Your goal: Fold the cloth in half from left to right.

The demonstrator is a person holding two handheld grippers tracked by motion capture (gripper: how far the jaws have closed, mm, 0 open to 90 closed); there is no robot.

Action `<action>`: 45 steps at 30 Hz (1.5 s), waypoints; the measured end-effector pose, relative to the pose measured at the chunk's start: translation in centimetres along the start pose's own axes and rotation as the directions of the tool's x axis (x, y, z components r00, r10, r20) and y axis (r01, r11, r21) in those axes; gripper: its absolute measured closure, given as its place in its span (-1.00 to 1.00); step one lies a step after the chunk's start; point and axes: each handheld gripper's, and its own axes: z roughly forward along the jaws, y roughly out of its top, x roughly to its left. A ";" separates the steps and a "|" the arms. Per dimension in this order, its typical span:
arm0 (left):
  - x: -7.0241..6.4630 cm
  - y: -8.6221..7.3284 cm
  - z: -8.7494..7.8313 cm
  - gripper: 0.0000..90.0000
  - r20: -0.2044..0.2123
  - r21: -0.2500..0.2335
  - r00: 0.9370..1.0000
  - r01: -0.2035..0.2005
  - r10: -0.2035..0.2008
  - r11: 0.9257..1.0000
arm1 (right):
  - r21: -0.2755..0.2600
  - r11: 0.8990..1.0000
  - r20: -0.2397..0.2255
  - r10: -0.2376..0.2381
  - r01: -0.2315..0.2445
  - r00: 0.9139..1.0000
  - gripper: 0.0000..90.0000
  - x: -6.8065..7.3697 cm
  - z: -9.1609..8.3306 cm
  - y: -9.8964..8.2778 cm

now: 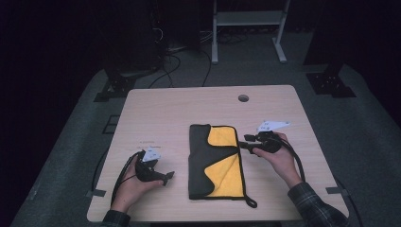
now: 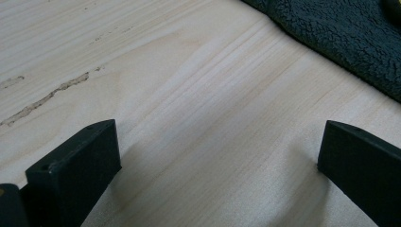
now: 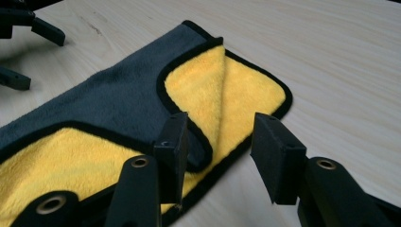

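At the cloth's [image 3: 118,104] edge, our right gripper's [image 3: 220,151] fingers stand apart, empty; closing short could miss the hem. Left gripper [image 2: 213,161] gapes.

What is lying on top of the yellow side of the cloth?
Two grey flaps of the same cloth lie folded over the yellow side; the yellow beneath them is covered. The table under the cloth is hidden too.

My microfibre cloth [image 1: 215,163] is dark grey on one face and bright yellow on the other, edged all round with black piping. The tabletop [image 1: 161,113] is pale wood with a fine straight grain. My fingers [image 3: 276,151] are matte black. My sleeve [image 1: 314,203] carries a dark plaid pattern.
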 end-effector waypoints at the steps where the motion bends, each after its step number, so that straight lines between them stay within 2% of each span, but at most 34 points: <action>1: 0.0 0.0 0.0 -1.00 0.000 0.000 1.000 0.000 0.000 1.000 | 0.007 1.000 -0.004 -0.011 0.011 1.000 0.24 0.1 0.4 0.2; 5: 0.0 0.0 0.0 -1.00 0.000 0.000 1.000 -0.001 0.001 1.000 | 0.000 0.999 -0.018 -0.035 0.035 0.999 0.28 0.7 1.8 1.2; 11: 0.0 0.0 0.0 -1.00 0.000 -0.002 1.000 0.000 0.000 1.000 | 0.021 0.998 -0.050 -0.061 0.062 0.997 0.31 1.6 4.1 2.2; 14: 0.0 0.0 0.0 -1.00 0.000 -0.002 1.000 0.000 0.000 1.000 | 0.017 0.998 -0.066 -0.058 0.059 0.996 0.32 1.9 5.3 2.5; 19: 0.0 0.0 0.0 -1.00 0.000 -0.002 1.000 0.000 0.000 1.000 | 0.053 0.992 -0.077 -0.112 0.116 0.991 0.33 2.9 7.7 3.1; 23: 0.0 0.0 0.0 -1.00 0.000 -0.001 1.000 0.000 0.000 1.000 | 0.062 0.991 -0.099 -0.109 0.115 0.989 0.35 3.5 9.3 3.3; 26: 0.0 0.0 0.0 -1.00 0.000 -0.001 1.000 0.000 0.000 1.000 | 0.078 0.988 -0.096 -0.127 0.134 0.987 0.36 3.9 10.6 3.4; 30: 0.0 0.0 0.0 -1.00 0.000 -0.001 1.000 -0.001 0.001 1.000 | 0.100 0.987 -0.095 -0.120 0.130 0.988 0.38 4.1 11.7 3.4; 32: 0.0 0.0 0.0 -1.00 0.000 -0.001 1.000 -0.001 0.001 1.000 | 0.120 0.982 -0.076 -0.138 0.146 0.988 0.49 4.2 12.2 3.3; 34: 0.0 0.0 0.0 -1.00 -0.001 -0.001 1.000 -0.001 0.001 1.000 | 0.121 0.982 -0.062 -0.140 0.147 0.988 0.67 4.2 12.4 3.2; 36: 0.0 0.0 0.0 -1.00 0.000 -0.002 1.000 0.000 0.000 1.000 | 0.115 0.984 -0.068 -0.133 0.140 0.989 0.86 4.1 12.3 3.3; 40: 0.0 0.0 0.0 -1.00 -0.001 -0.003 1.000 0.000 0.000 1.000 | 0.084 0.989 -0.056 -0.115 0.119 0.992 0.91 3.6 11.4 3.9; 45: 0.0 0.0 0.0 -1.00 -0.001 -0.003 1.000 0.000 0.000 1.000 | 0.055 0.995 -0.015 -0.084 0.085 0.996 0.92 2.0 10.0 4.7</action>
